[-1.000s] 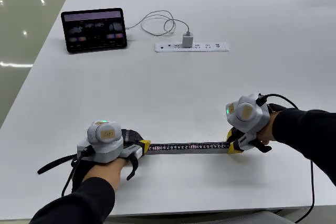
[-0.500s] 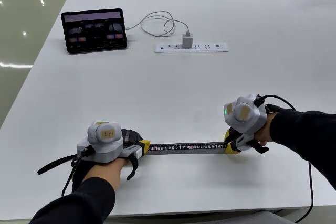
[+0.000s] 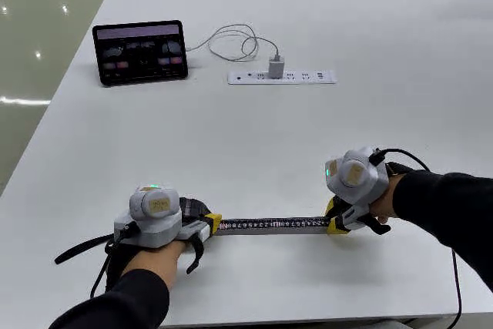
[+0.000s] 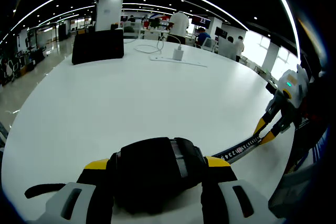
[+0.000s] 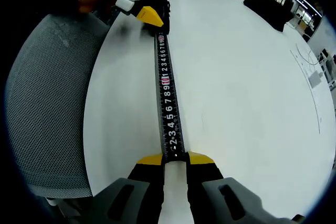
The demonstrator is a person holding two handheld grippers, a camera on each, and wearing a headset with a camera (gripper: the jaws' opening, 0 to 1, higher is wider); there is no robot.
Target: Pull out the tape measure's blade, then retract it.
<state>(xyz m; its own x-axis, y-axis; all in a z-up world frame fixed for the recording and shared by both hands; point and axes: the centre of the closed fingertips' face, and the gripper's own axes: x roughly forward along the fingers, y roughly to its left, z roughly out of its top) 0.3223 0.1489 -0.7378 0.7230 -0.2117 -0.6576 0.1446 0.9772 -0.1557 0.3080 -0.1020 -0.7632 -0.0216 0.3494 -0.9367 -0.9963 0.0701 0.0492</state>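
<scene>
The pull-out half looks done or nearly so: the numbered steel blade (image 5: 167, 98) lies stretched flat along the white bench (image 3: 254, 136), and retracting it seems to be what is left. The left tongs (image 4: 157, 163) are closed snugly around the black rounded tape-measure case (image 4: 155, 182), which rests on the bench near its front edge. The right tongs (image 5: 175, 159) are pinched almost together on the blade's free end, well apart from the case, with the blade running straight between the two.
</scene>
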